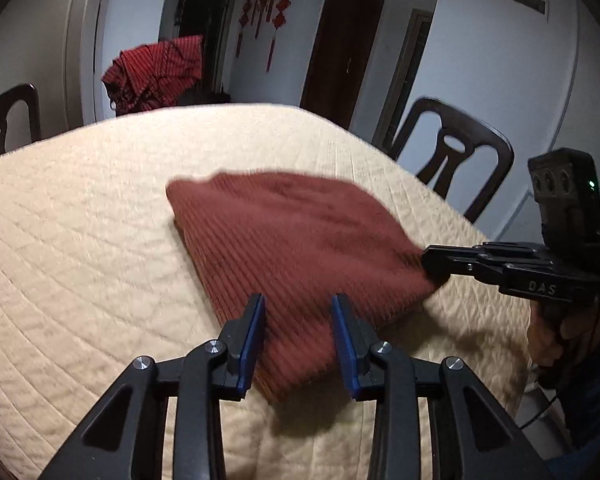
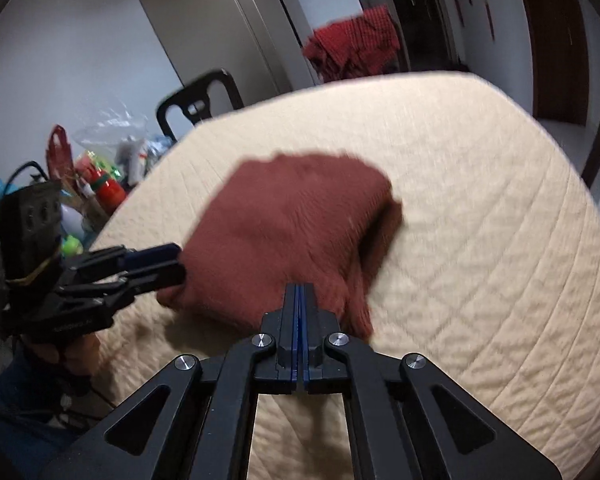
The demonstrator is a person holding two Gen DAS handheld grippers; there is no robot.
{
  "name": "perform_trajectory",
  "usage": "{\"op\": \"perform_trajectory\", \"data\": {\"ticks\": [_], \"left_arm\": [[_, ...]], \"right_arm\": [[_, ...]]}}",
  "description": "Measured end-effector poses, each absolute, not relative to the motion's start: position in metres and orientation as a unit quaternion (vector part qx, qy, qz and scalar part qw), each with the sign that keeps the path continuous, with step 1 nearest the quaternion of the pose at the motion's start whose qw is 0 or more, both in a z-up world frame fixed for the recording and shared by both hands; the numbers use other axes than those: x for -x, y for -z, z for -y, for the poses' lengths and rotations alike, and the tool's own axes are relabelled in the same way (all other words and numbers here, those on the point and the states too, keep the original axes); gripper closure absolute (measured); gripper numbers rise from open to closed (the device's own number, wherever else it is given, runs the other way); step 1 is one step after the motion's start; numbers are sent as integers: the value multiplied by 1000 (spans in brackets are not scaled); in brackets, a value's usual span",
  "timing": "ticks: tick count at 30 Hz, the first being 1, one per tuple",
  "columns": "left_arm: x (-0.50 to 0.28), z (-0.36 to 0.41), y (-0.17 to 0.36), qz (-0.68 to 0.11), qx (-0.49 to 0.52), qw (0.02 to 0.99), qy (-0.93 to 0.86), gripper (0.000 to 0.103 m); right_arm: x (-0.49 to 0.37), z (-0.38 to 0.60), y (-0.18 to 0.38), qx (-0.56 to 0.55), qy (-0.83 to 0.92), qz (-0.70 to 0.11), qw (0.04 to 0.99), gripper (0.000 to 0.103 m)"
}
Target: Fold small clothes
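Note:
A folded brown ribbed garment (image 1: 296, 248) lies on the cream quilted table cover (image 1: 80, 240); it also shows in the right wrist view (image 2: 284, 232). My left gripper (image 1: 299, 304) is open, its blue pads either side of the garment's near edge, not closed on it; from the right wrist view it (image 2: 176, 262) sits at the garment's left corner. My right gripper (image 2: 299, 292) is shut on the garment's near edge; in the left wrist view it (image 1: 430, 264) pinches the garment's right corner.
Dark wooden chairs (image 1: 456, 160) (image 2: 198, 104) stand around the table. A red striped cloth (image 1: 156, 72) hangs over a chair beyond the far edge. Bags and toys (image 2: 100, 176) are piled left of the table.

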State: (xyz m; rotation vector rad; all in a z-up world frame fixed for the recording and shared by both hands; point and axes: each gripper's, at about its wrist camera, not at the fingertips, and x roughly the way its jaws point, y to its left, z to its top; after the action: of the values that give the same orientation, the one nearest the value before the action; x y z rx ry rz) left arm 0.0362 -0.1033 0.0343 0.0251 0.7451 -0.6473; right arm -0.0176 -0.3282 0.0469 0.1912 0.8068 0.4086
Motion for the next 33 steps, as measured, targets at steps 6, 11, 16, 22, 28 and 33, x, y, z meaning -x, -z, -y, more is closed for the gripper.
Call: {"op": "perform_trajectory", "data": {"ticks": [6, 11, 16, 22, 28, 33], "left_arm": [[-64, 111, -29, -368, 1, 883, 292, 66], [-63, 113, -16, -371, 10, 880, 297, 66], [-72, 110, -29, -372, 21, 881, 294, 66], [-101, 120, -24, -379, 13, 886, 267, 66], [-100, 120, -16, -379, 14, 886, 265, 65], [-120, 119, -26, -371, 14, 894, 252, 66]], "right_arm": [[-11, 319, -34, -97, -187, -396, 894, 102], [-12, 338, -19, -135, -182, -398, 889, 103], [-18, 336, -37, -130, -181, -391, 893, 103], [-47, 335, -34, -126, -171, -393, 895, 101], [-51, 342, -23, -142, -171, -402, 888, 101], [-64, 340, -37, -123, -160, -392, 897, 101]]}}
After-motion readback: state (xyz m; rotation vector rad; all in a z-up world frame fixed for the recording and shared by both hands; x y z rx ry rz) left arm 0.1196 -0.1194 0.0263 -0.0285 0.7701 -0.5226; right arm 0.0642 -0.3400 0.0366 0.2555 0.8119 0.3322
